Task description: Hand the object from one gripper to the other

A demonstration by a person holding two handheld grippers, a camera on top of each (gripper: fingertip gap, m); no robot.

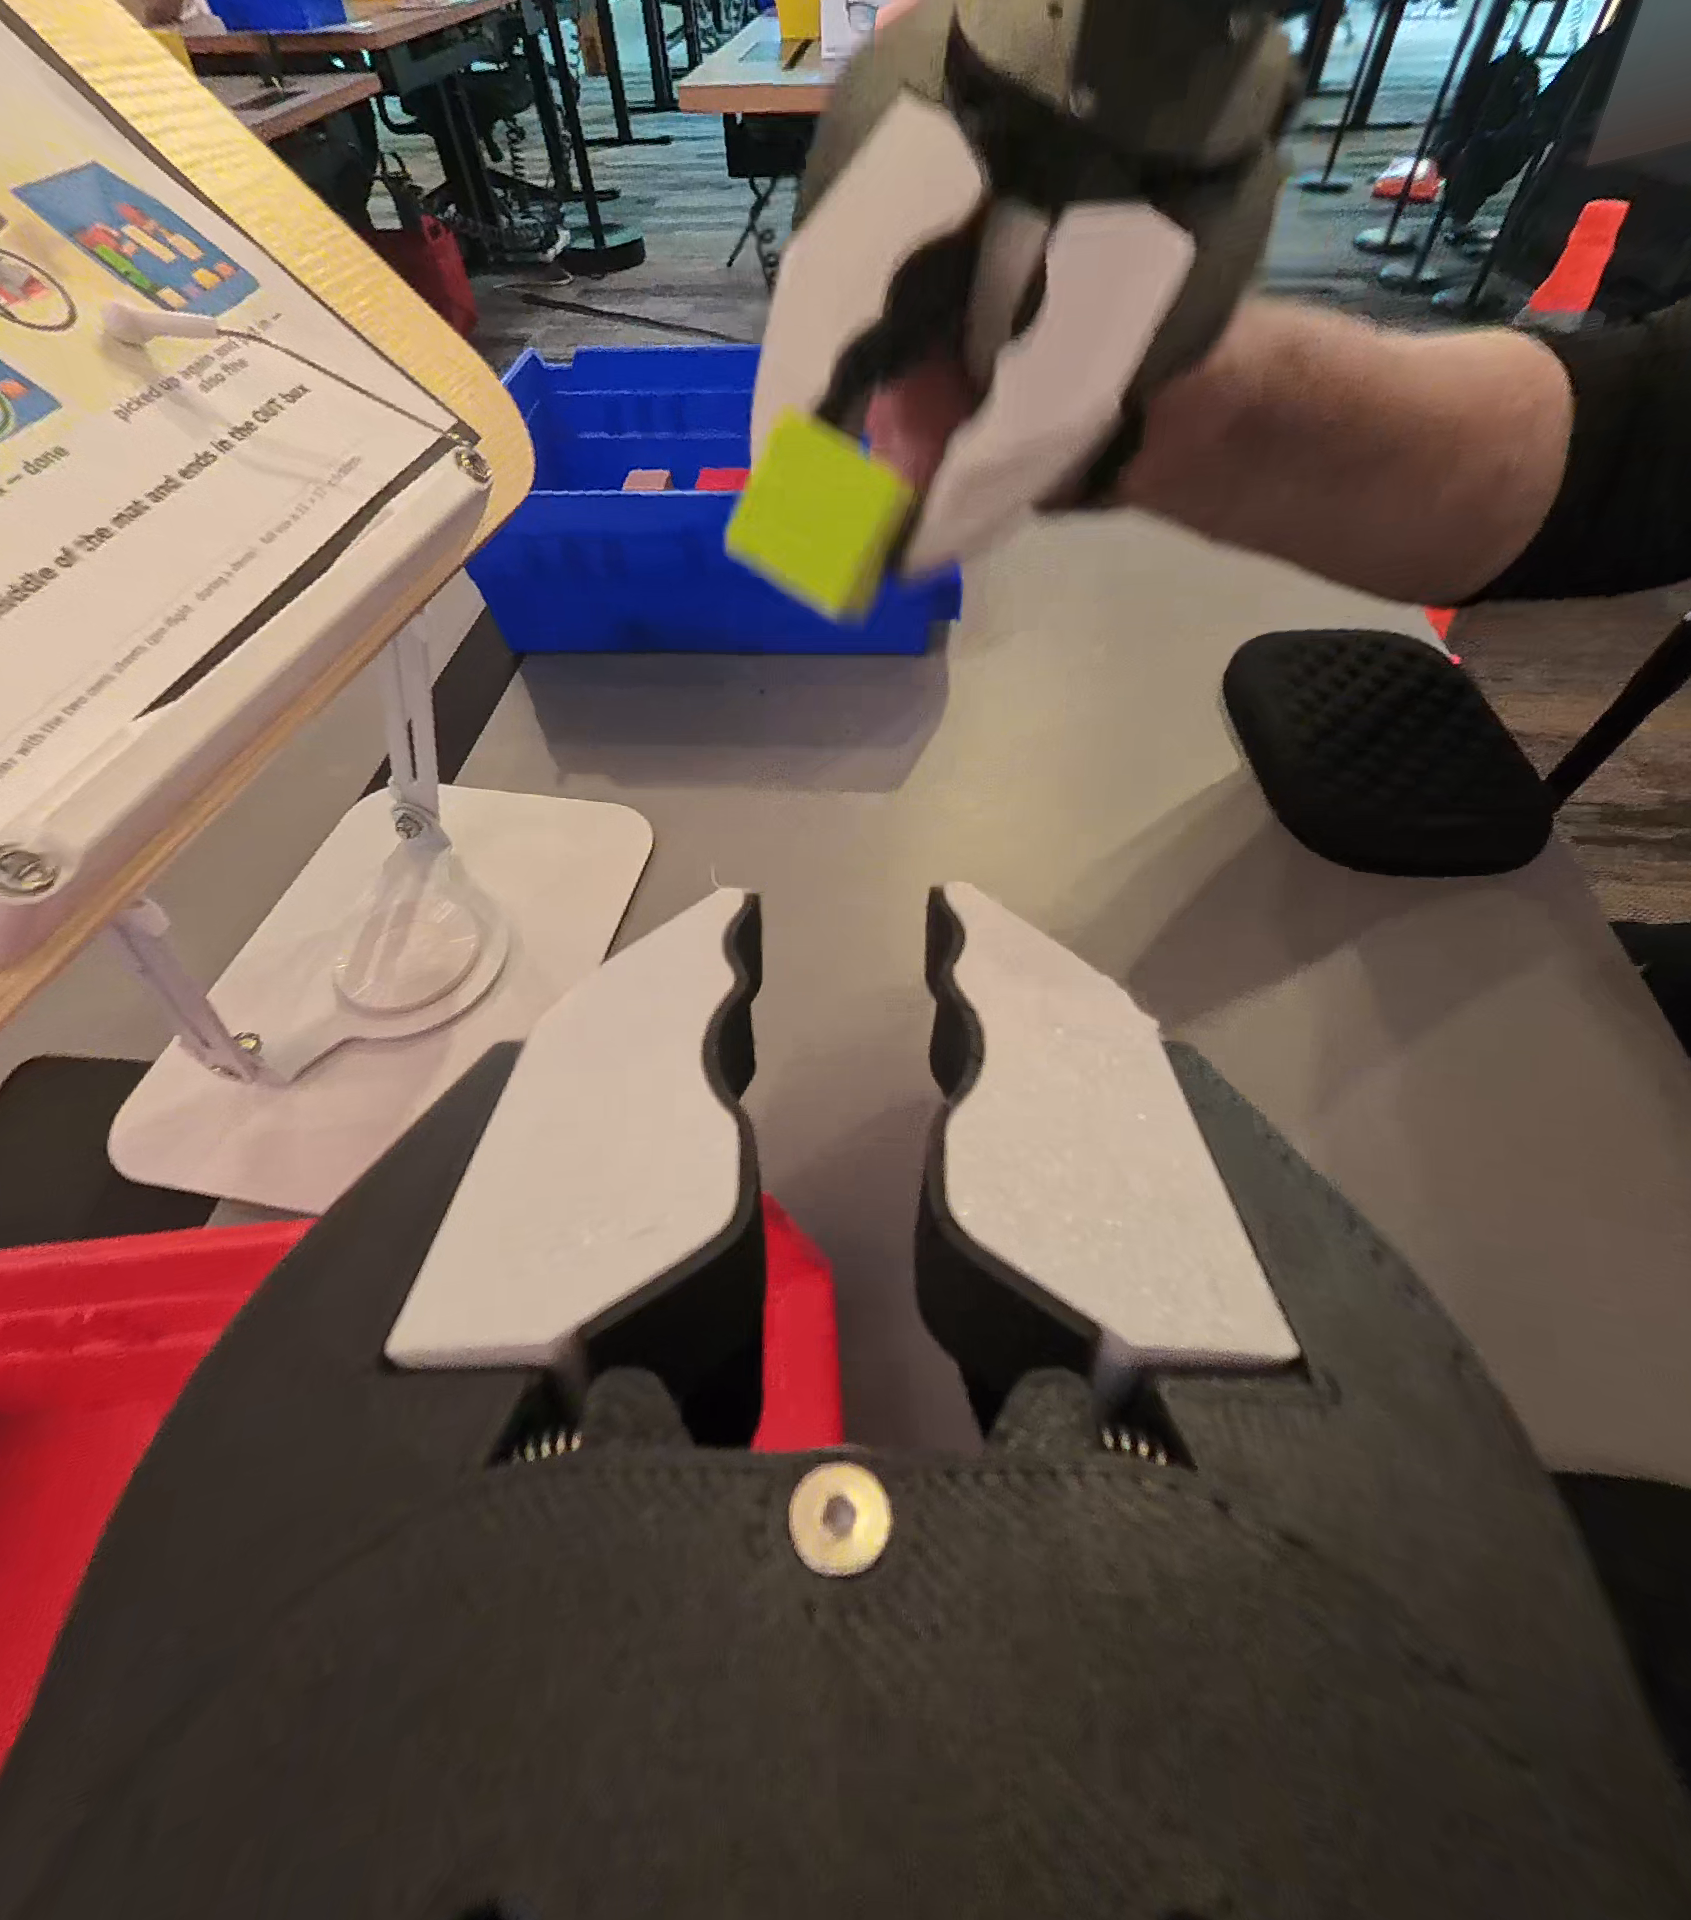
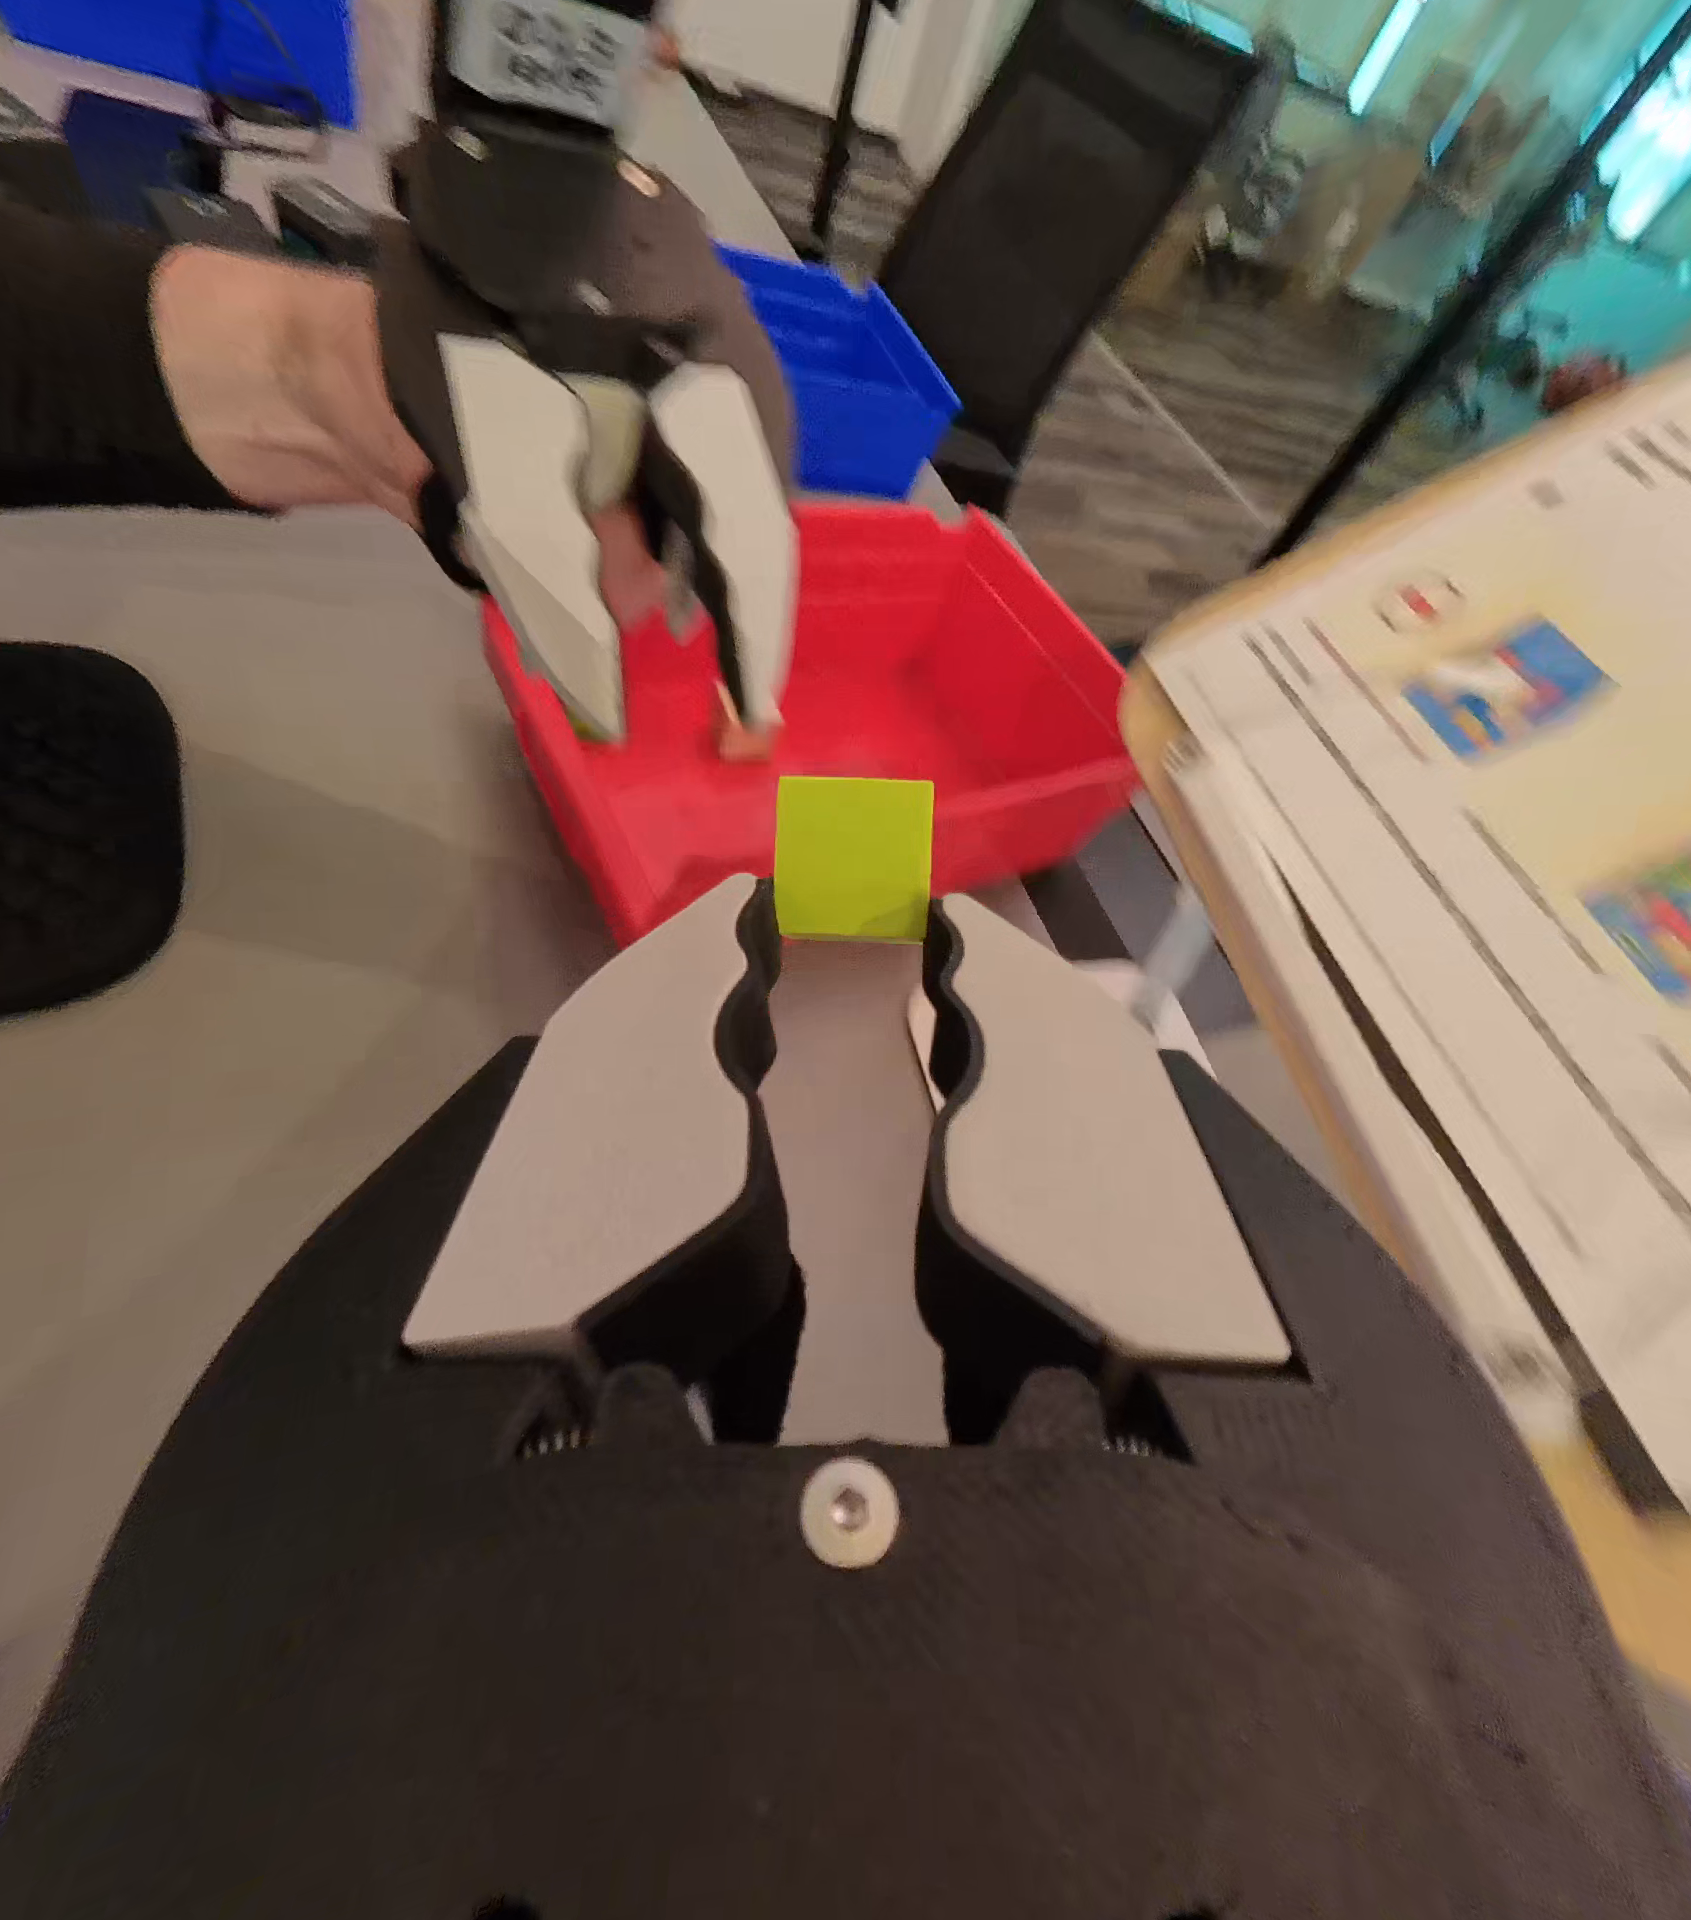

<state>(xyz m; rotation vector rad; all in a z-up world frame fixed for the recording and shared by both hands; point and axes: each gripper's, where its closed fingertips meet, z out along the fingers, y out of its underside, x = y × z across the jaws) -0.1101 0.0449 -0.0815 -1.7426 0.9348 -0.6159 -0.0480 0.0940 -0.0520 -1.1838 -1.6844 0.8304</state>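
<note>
Blue bin (image 1: 612, 561): pink+red blocks | red bin (image 2: 1028, 665): small blocks

The lime-green cube (image 2: 853, 857) looks like smooth matt plastic, its faces flat and even. The red plastic bin (image 2: 1007, 665) behind the cube has a slight sheen, as does the blue plastic bin (image 1: 612, 540). Each hand-held gripper (image 1: 843, 914) has a black body with a rough woven-looking grain, pale matt finger plates and a shiny metal screw (image 1: 839, 1521). The grey tabletop (image 1: 1028, 748) is smooth and dull. Printed paper sheets (image 1: 93, 416) lie on a wood-edged stand.
</note>
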